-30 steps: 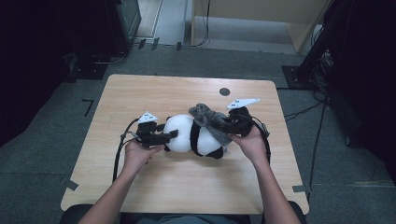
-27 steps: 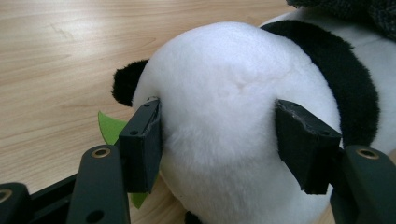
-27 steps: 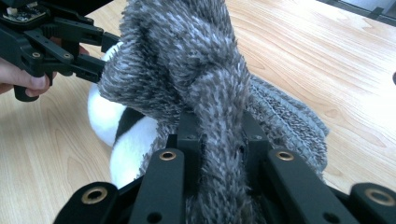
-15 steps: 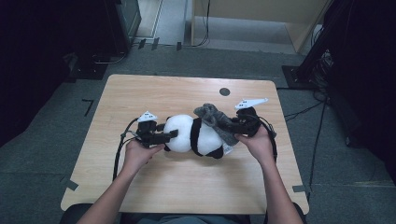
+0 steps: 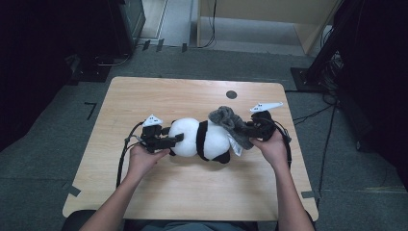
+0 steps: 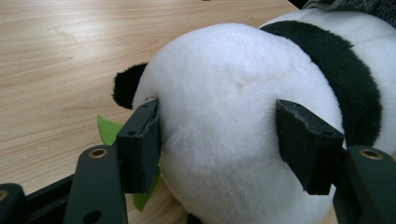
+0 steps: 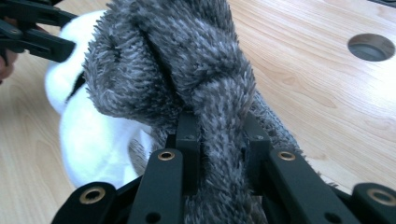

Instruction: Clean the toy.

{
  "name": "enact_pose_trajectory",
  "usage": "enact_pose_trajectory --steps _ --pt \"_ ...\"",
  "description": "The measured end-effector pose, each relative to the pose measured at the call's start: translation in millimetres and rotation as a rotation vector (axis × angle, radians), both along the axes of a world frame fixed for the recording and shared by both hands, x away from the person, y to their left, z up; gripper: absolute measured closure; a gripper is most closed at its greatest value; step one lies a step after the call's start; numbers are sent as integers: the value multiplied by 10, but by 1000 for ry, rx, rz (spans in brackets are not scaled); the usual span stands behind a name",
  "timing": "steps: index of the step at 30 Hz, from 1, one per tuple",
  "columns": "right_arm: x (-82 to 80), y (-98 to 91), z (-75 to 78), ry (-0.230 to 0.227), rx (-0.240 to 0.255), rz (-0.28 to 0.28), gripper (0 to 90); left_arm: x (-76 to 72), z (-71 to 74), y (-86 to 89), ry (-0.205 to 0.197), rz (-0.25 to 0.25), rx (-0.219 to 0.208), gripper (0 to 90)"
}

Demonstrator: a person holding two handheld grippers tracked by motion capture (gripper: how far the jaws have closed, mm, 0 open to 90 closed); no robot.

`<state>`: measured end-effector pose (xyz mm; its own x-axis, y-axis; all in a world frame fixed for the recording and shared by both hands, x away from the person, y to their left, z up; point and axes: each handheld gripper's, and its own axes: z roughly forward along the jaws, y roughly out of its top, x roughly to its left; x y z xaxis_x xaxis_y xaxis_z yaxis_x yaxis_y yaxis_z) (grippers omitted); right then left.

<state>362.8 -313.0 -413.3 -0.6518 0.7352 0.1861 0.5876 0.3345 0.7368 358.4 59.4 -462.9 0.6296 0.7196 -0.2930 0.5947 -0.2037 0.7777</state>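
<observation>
A stuffed panda (image 5: 202,139) is lying on its side near the middle of the wooden bench (image 5: 192,192), its white head toward the person's left and its body toward the right. The left gripper (image 5: 177,138) is holding the head: in the left gripper view its jaws are pressing into the white plush (image 6: 233,121) on both sides, and the fur is dimpling slightly where the pads meet it. A green felt leaf (image 6: 109,130) is peeking out under the head beside the black ear (image 6: 127,86).

The right gripper (image 5: 246,129) is gripping a grey fuzzy scarf (image 5: 230,122) that is draped over the panda's body. In the right gripper view its jaws are clamped nearly together on a twisted strand of the scarf (image 7: 219,135) just below what looks like a knot, with the white plush (image 7: 93,140) lying behind.

Both things are looking light and very soft. The panda is probably squashing rather than resisting, so a grip on the round head is likely holding only while the jaws are sinking well into the stuffing; a shallow pinch is apt to slide off the fur. The scarf is limp and shaggy, neither slippery nor fragile, and it is likely stretching and bunching when pulled. Taking it on the thick twisted part close to the knot, as now, is giving the surest hold, while the head grip is steadying the toy against that pull.
</observation>
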Motion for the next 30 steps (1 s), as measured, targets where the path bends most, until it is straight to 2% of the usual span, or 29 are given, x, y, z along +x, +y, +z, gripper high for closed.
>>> enact_pose_trajectory --steps 4,7,11,15,18,23,27,30 --pt "-19 -28 58 -16 13 -18 770 -3 1 4 0 -2 6 352" --pt "-59 10 178 -53 25 -26 775 -2 1 7 2 -2 3 352" --pt "-143 164 365 -118 41 -9 777 -6 -1 4 -2 3 0 352" --pt "-177 426 429 -134 45 25 777 -16 -1 2 -7 5 0 353" --pt "-154 687 409 -127 35 70 777 -27 -1 0 -18 8 3 354" --pt "-59 1038 357 -89 49 94 777 -48 -4 -4 -35 14 2 353" --pt "1 1360 269 -67 -18 141 776 -69 -12 0 -61 14 9 352" --pt "11 1520 185 -52 -61 175 774 -84 -16 -8 -71 21 7 350"
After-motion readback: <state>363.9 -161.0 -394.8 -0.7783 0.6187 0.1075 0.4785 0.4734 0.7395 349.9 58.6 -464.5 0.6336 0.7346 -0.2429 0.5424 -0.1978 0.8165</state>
